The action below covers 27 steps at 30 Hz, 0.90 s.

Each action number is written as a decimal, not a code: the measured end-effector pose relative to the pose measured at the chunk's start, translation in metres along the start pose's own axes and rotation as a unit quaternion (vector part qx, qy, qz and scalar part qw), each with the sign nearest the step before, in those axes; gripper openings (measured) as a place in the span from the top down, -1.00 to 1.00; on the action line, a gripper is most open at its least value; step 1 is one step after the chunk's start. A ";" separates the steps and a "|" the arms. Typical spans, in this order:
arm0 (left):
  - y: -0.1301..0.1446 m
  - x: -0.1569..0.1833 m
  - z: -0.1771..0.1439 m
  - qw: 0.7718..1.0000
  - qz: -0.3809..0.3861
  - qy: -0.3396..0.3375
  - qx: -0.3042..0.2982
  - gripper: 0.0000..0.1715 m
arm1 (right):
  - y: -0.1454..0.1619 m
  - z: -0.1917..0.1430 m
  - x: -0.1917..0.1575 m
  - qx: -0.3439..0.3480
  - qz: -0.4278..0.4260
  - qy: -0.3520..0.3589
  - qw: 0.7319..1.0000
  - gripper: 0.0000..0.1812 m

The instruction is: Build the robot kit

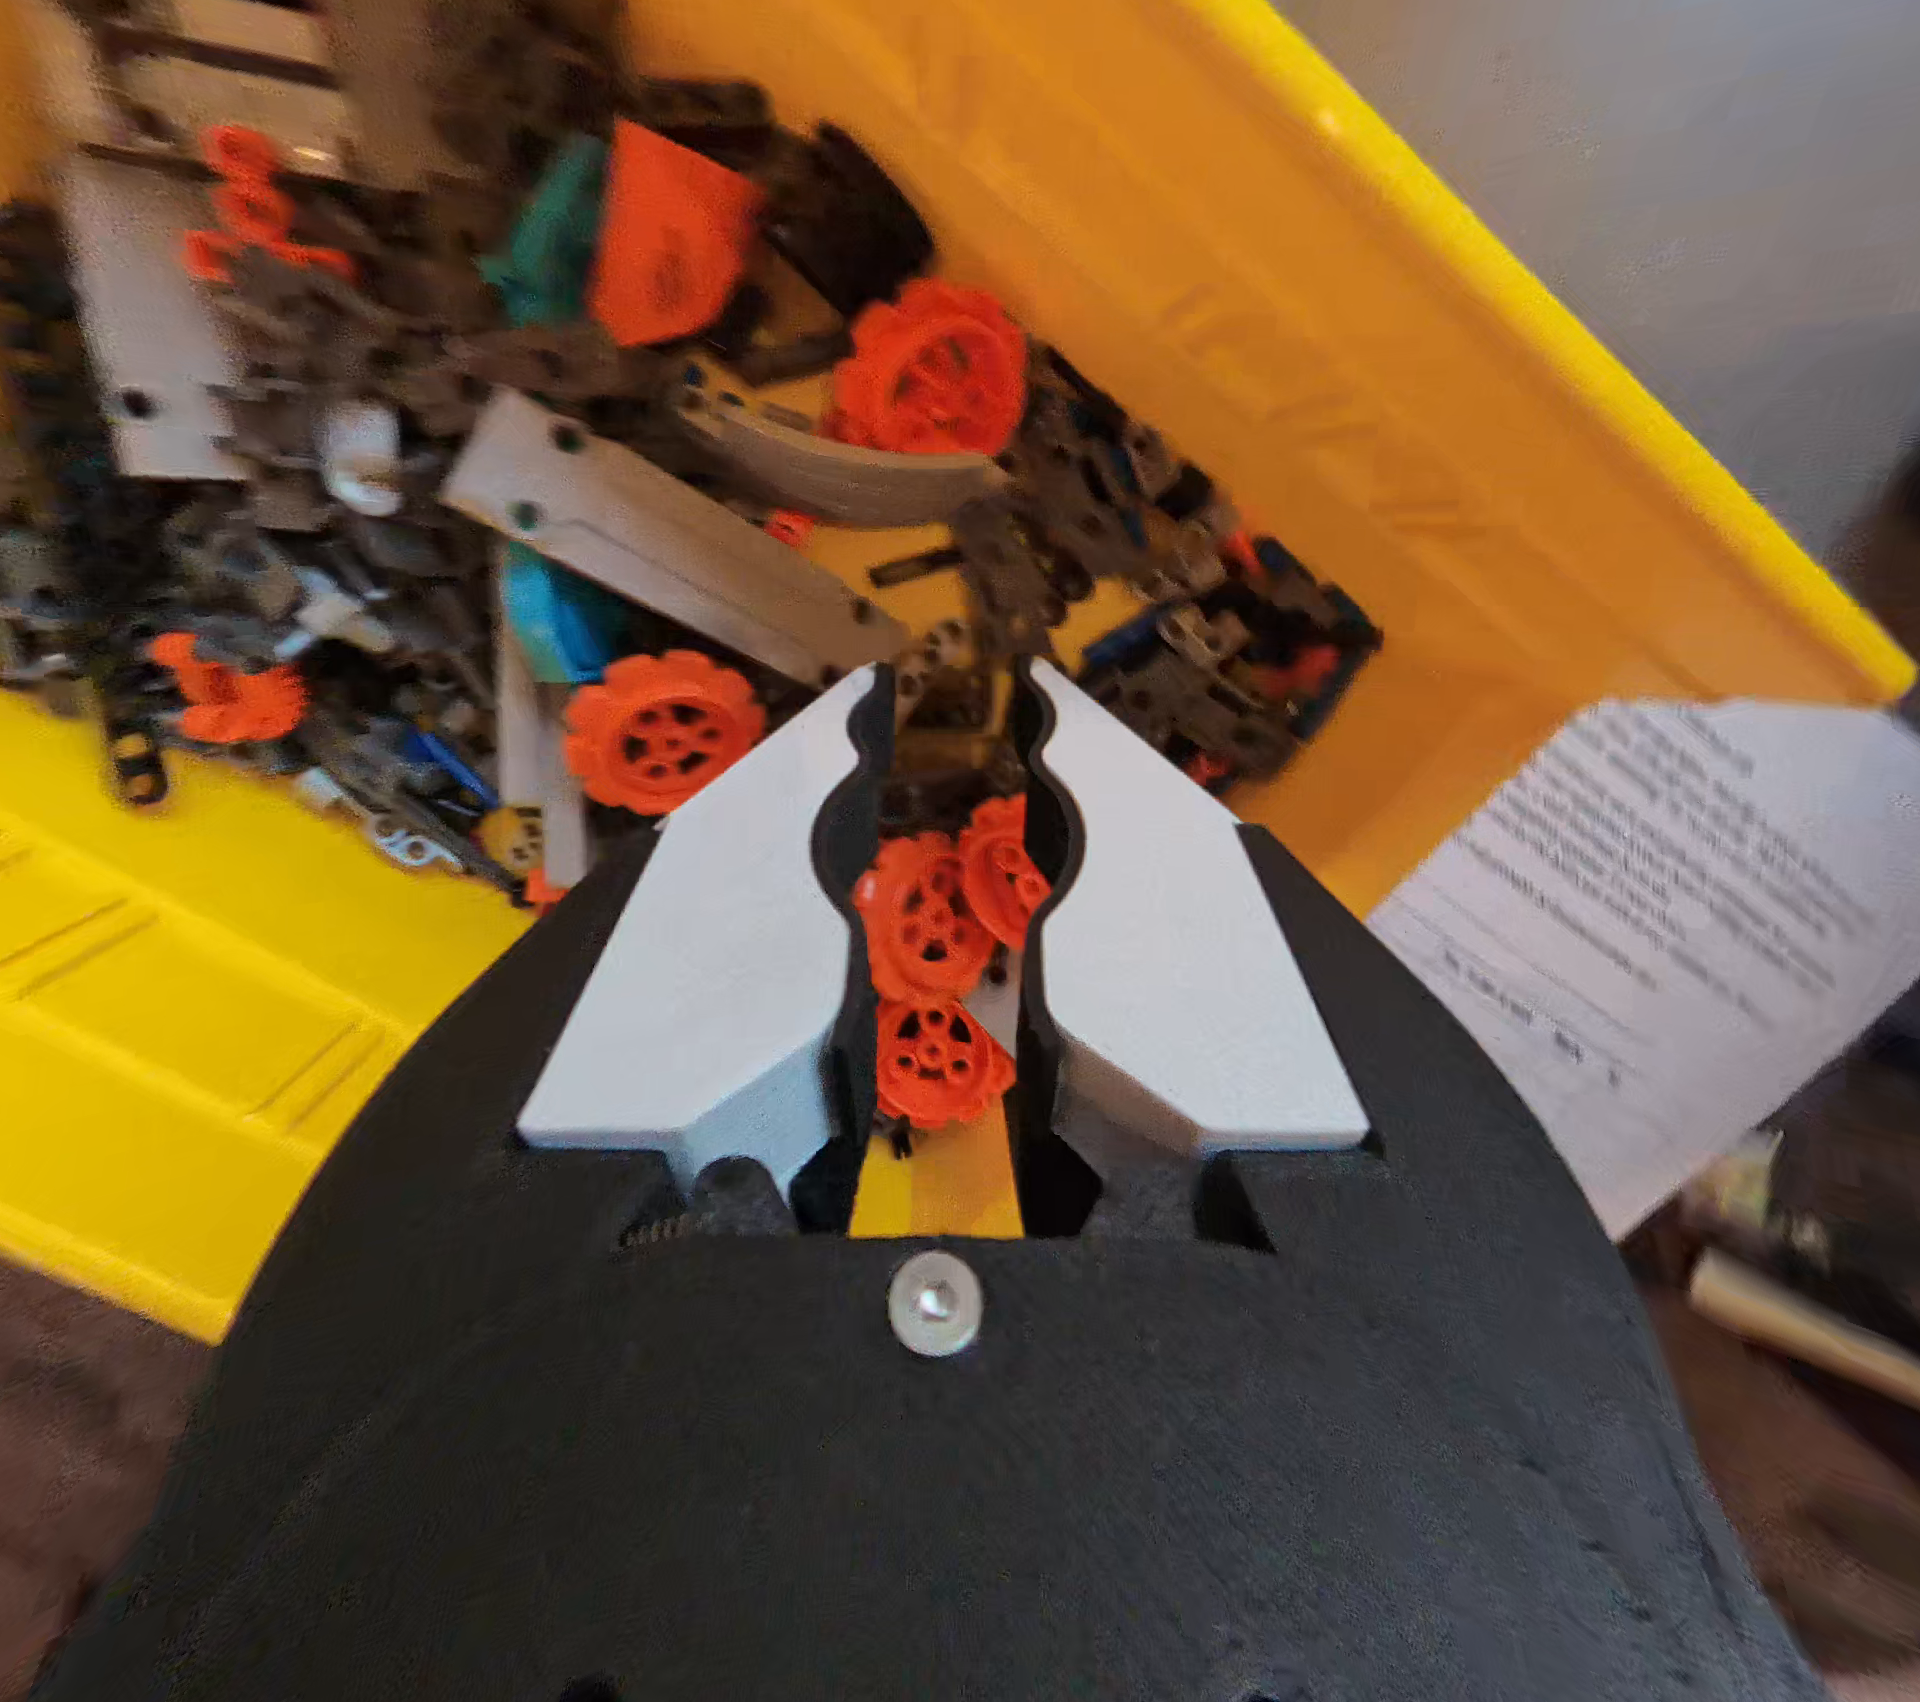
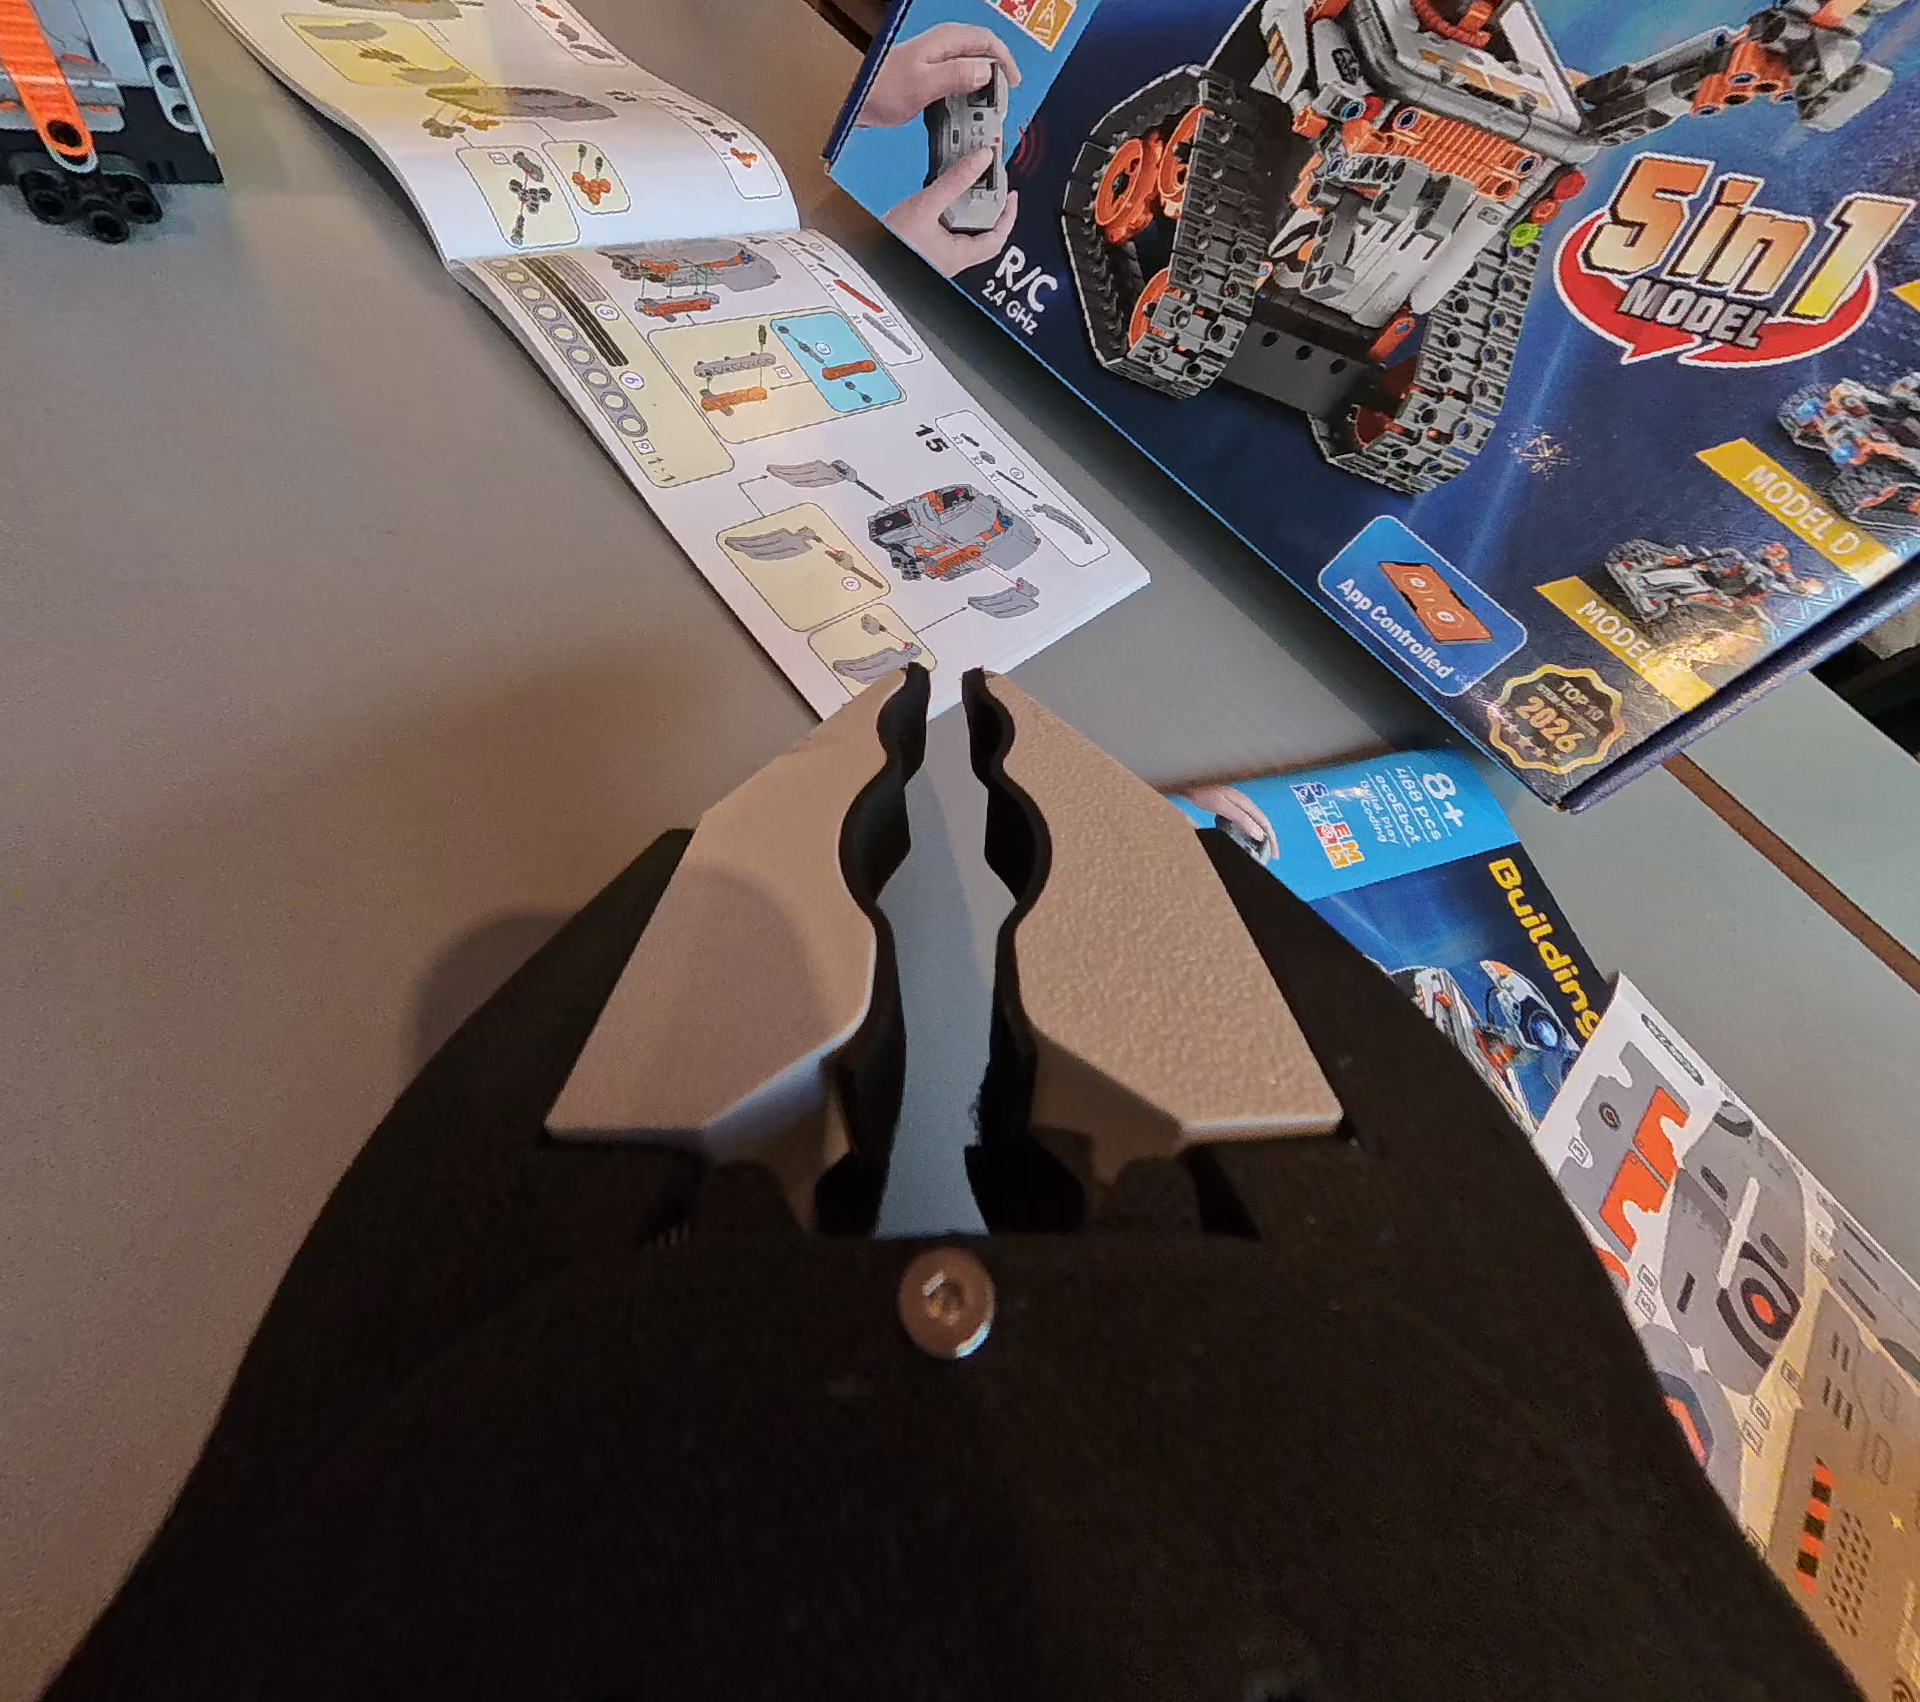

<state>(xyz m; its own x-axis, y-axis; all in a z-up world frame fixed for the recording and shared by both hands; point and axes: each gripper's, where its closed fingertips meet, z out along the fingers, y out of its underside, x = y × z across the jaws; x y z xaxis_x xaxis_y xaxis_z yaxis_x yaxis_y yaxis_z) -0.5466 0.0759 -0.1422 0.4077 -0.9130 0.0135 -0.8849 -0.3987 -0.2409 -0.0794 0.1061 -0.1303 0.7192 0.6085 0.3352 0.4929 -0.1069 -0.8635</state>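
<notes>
Wheels [image 1: 935, 956], orange, three of them clustered, are showing straight through the gap of the left gripper [image 1: 956, 686], which is hanging over the near corner of the yellow bin [image 1: 1299, 281]; they are lying below the fingers, not pinched, and depth is blurred, so contact cannot be told. Its jaws are standing narrowly parted, holding nothing. Further wheels, grey beams and dark small parts are piling up ahead and to the left in the bin; a printed sheet [image 1: 1662, 904] is lying outside to the right. Right gripper [image 2: 943, 684] is hovering over the grey table [image 2: 312, 613], tips just short of the open instruction booklet [image 2: 727, 364], jaws a thin slit apart, empty. Kit box [image 2: 1455, 198] is standing to the right, well apart from the bin.
</notes>
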 end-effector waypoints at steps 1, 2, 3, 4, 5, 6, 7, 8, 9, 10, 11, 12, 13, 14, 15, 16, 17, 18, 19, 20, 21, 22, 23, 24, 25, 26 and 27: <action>0.005 0.006 0.005 1.000 0.013 0.009 -0.021 0.77 | 0.000 0.000 0.000 -0.001 -0.002 0.000 1.000 0.94; 0.008 0.011 0.011 0.999 0.018 0.020 -0.035 0.76 | 0.000 0.000 -0.001 -0.001 -0.004 0.001 1.000 0.94; 0.010 0.014 0.017 0.998 0.019 0.029 -0.046 0.75 | 0.000 0.000 -0.001 -0.002 -0.005 0.002 1.000 0.94; 0.012 0.015 0.022 0.998 0.021 0.034 -0.056 0.75 | 0.000 0.000 -0.001 -0.002 -0.005 0.002 1.000 0.94; 0.013 0.014 0.025 0.997 0.026 0.029 -0.062 0.76 | 0.000 0.000 0.000 -0.003 -0.005 0.003 1.000 0.94; 0.012 0.011 0.025 0.997 0.032 0.020 -0.063 0.85 | 0.001 0.000 0.000 -0.003 -0.004 0.004 1.000 0.94; 0.012 0.009 0.025 0.997 0.036 0.016 -0.067 0.82 | 0.001 0.000 0.000 -0.004 -0.004 0.005 1.000 0.94; 0.012 0.008 0.026 0.996 0.041 0.010 -0.074 0.85 | 0.002 0.000 0.001 -0.004 -0.003 0.005 1.000 0.94; 0.012 0.007 0.026 0.995 0.050 0.004 -0.081 0.89 | 0.002 0.000 0.001 -0.004 -0.003 0.006 1.000 0.94; 0.012 0.009 0.026 0.994 0.059 0.000 -0.088 0.86 | 0.002 0.000 0.002 -0.004 -0.002 0.007 1.000 0.94; 0.013 0.009 0.026 0.993 0.066 -0.007 -0.093 0.84 | 0.002 0.000 0.002 -0.004 -0.001 0.007 1.000 0.94; 0.013 0.007 0.026 0.993 0.071 -0.018 -0.097 0.85 | 0.002 0.000 0.002 -0.005 -0.001 0.006 1.000 0.94; 0.014 0.003 0.026 0.992 0.074 -0.028 -0.101 0.89 | 0.003 0.000 0.002 -0.005 -0.002 0.006 1.000 0.94; 0.014 -0.001 0.026 0.991 0.077 -0.039 -0.104 0.90 | 0.002 0.000 0.002 -0.005 -0.003 0.006 1.000 0.94; 0.015 -0.008 0.026 0.989 0.080 -0.058 -0.107 0.92 | 0.002 0.000 0.001 -0.006 -0.003 0.005 1.000 0.94; 0.015 -0.016 0.026 0.988 0.079 -0.080 -0.108 0.96 | 0.002 0.000 0.001 -0.006 -0.004 0.004 1.000 0.94; 0.015 -0.025 0.026 0.986 0.073 -0.101 -0.108 0.99 | 0.002 0.000 0.001 -0.006 -0.005 0.004 1.000 0.94; 0.016 -0.032 0.025 0.986 0.064 -0.115 -0.106 0.98 | 0.002 0.000 0.000 -0.006 -0.006 0.005 1.000 0.94; 0.016 -0.034 0.025 0.987 0.053 -0.115 -0.101 0.99 | 0.002 0.000 0.000 -0.007 -0.007 0.004 1.000 0.94; 0.016 -0.034 0.024 0.989 0.042 -0.107 -0.090 0.99 | 0.003 0.000 0.000 -0.007 -0.006 0.004 1.000 0.94; 0.014 -0.031 0.021 0.993 0.029 -0.090 -0.075 0.98 | 0.003 0.000 0.000 -0.007 -0.006 0.003 1.000 0.94; 0.012 -0.022 0.019 0.997 0.016 -0.056 -0.057 0.99 | 0.003 0.000 0.000 -0.007 -0.005 0.002 1.000 0.94; 0.010 -0.009 0.016 0.999 0.002 -0.006 -0.041 1.00 | 0.003 0.001 0.000 -0.007 -0.005 0.001 1.000 0.94; 0.011 0.007 0.014 0.998 -0.010 0.048 -0.036 0.92 | 0.002 0.001 -0.001 -0.007 -0.006 0.001 1.000 0.94; 0.015 0.015 0.013 0.996 -0.014 0.077 -0.048 0.86 | 0.002 0.001 -0.001 -0.008 -0.006 0.000 1.000 0.94; 0.023 0.014 0.015 0.995 -0.004 0.067 -0.068 0.77 | 0.002 0.002 -0.001 -0.008 -0.007 -0.001 1.000 0.94; 0.030 0.010 0.019 0.995 0.015 0.044 -0.089 0.67 | 0.002 0.002 -0.002 -0.008 -0.008 -0.001 1.000 0.94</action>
<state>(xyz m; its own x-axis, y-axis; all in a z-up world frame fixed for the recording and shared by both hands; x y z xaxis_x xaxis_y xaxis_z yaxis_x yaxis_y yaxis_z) -0.5651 0.0565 -0.1673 0.3655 -0.9258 0.0962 -0.9257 -0.3724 -0.0663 -0.0803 0.1062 -0.1335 0.7102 0.6122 0.3476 0.5119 -0.1101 -0.8520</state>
